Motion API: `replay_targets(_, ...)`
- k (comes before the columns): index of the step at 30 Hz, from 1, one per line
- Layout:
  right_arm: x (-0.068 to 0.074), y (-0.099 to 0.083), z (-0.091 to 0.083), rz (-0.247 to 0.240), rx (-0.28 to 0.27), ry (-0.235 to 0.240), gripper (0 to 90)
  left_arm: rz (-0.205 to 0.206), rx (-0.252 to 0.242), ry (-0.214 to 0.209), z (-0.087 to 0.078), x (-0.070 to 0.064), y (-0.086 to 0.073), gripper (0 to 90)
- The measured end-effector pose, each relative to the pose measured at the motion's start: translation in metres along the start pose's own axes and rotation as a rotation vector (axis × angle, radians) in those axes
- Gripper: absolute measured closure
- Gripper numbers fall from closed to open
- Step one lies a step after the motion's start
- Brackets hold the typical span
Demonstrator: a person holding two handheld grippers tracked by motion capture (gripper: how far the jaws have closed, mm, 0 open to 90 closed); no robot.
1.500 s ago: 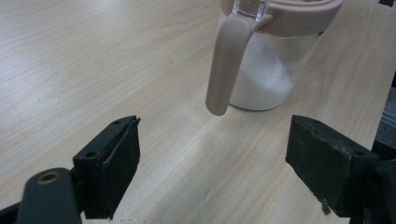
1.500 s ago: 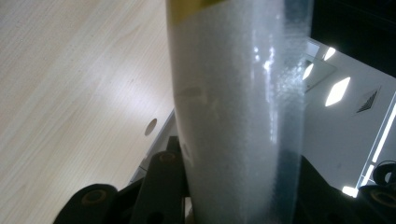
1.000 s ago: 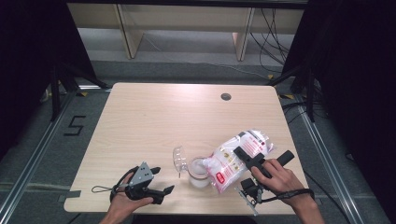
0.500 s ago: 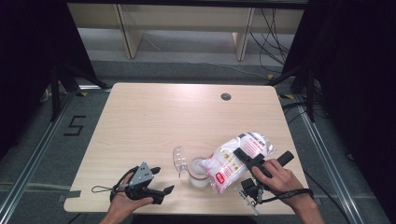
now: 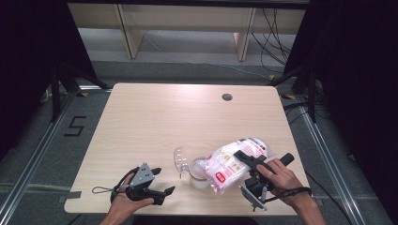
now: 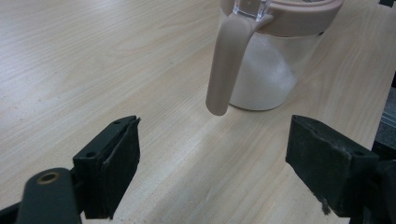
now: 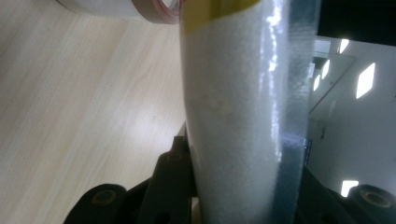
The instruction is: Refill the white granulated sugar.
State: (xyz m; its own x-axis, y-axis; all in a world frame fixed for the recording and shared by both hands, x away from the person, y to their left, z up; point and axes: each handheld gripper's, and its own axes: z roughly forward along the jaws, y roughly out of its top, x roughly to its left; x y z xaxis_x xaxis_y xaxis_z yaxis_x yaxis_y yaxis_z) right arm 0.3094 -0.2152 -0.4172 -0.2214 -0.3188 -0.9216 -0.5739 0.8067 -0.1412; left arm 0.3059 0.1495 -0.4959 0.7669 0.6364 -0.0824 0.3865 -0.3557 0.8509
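A clear jar (image 5: 199, 174) with a beige rim and handle stands near the table's front edge, its clear lid (image 5: 180, 161) flipped open to the left. White powder fills its lower part (image 6: 261, 79). My right gripper (image 5: 248, 165) is shut on a plastic bag of white powder (image 5: 231, 164), tilted with its mouth over the jar. The bag (image 7: 238, 116) fills the space between the right jaws. My left gripper (image 5: 162, 182) rests open on the table left of the jar, its pads (image 6: 114, 163) apart and facing the jar's handle (image 6: 226, 65).
The light wooden table (image 5: 187, 117) has a small round hole (image 5: 227, 97) near its far right side. Black stands and cables surround the table on the floor.
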Motion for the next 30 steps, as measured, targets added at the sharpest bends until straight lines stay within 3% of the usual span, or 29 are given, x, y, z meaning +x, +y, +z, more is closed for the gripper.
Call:
replay_targets(1,0.0,0.0,0.0,0.0,0.0,0.0,78.1,0.0,0.0,0.0,0.0,0.0,0.0,17.2)
replay_targets(8,0.008,-0.006,0.002,0.123,-0.051,0.032,78.5,-0.002,-0.001,0.001,0.0,0.0,0.0,17.2)
replay_targets(10,0.007,-0.007,0.003,0.112,-0.07,0.018,78.6,-0.003,-0.002,0.001,0.0,0.0,0.0,17.2)
replay_targets(11,0.01,-0.008,0.005,0.156,-0.089,0.029,78.7,-0.003,-0.002,0.001,0.0,0.0,0.0,17.2)
replay_targets(13,0.01,-0.009,0.006,0.161,-0.102,0.019,78.8,-0.002,-0.003,0.001,0.0,0.0,0.0,17.2)
replay_targets(14,0.013,-0.011,0.007,0.207,-0.114,0.039,78.9,-0.002,-0.001,0.001,0.0,0.0,0.0,17.2)
replay_targets(16,0.012,-0.012,0.009,0.201,-0.128,0.032,78.9,-0.002,0.0,0.001,0.0,0.0,0.0,17.1)
replay_targets(18,0.018,-0.016,0.011,0.282,-0.129,0.049,79.0,-0.005,0.0,0.001,0.0,0.0,0.0,17.2)
replay_targets(19,0.018,-0.016,0.011,0.282,-0.129,0.049,79.0,-0.005,0.0,0.001,0.0,0.0,0.0,17.2)
replay_targets(20,0.015,-0.016,0.012,0.243,-0.148,0.036,79.0,-0.005,0.0,0.001,0.0,0.0,0.0,17.2)
replay_targets(21,0.018,-0.017,0.012,0.283,-0.144,0.039,79.1,-0.005,0.0,0.002,0.0,0.0,0.0,17.2)
replay_targets(22,0.021,-0.019,0.013,0.354,-0.15,0.043,79.3,-0.001,0.005,0.011,0.0,0.0,0.0,17.2)
replay_targets(23,0.021,-0.019,0.013,0.354,-0.15,0.043,79.3,-0.001,0.005,0.011,0.0,0.0,0.0,17.2)
replay_targets(24,0.023,-0.019,0.013,0.396,-0.137,0.055,79.3,-0.003,0.004,0.01,0.0,-0.001,0.0,17.2)
replay_targets(25,0.017,-0.021,0.017,0.308,-0.184,0.035,79.3,-0.004,0.002,0.007,0.0,-0.001,0.0,17.1)
replay_targets(26,0.024,-0.02,0.015,0.411,-0.142,0.056,79.3,-0.004,0.002,0.007,0.0,-0.001,0.0,17.2)
replay_targets(28,0.023,-0.022,0.018,0.38,-0.174,0.052,79.4,-0.004,0.002,0.006,0.0,-0.001,0.0,17.2)
replay_targets(29,0.025,-0.022,0.017,0.422,-0.155,0.071,79.4,-0.003,0.002,0.006,0.0,-0.001,0.0,17.2)
replay_targets(30,0.021,-0.024,0.018,0.363,-0.168,0.05,79.4,-0.001,0.003,0.005,0.0,-0.001,0.0,17.2)
